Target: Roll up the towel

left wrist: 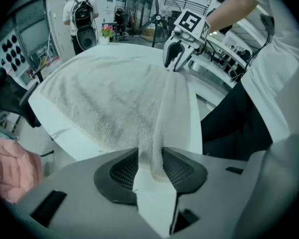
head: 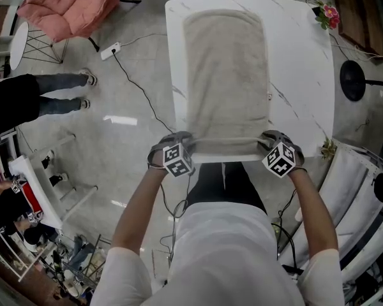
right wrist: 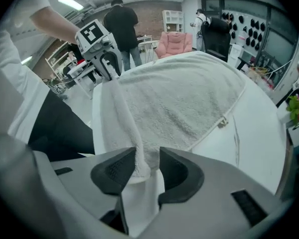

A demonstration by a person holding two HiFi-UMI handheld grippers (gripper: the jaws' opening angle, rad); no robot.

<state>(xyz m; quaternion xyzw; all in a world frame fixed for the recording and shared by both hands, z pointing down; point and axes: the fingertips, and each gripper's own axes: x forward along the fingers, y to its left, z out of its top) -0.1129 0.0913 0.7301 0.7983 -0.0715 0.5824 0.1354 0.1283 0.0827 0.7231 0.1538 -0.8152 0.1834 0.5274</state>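
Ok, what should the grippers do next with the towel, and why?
Probably pinch the fold and roll it farther: the left gripper and right gripper stand open around the near fold of the towel, and most of it lies flat on the table.

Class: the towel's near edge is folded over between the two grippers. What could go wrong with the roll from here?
1. The beige terry towel's turned-over near fold sits between the jaws of the left gripper and the right gripper, which stand apart rather than pinching it. The fold may flop back flat.
2. That fold lies right at the near edge of the white marble-patterned table, so it could slide off.
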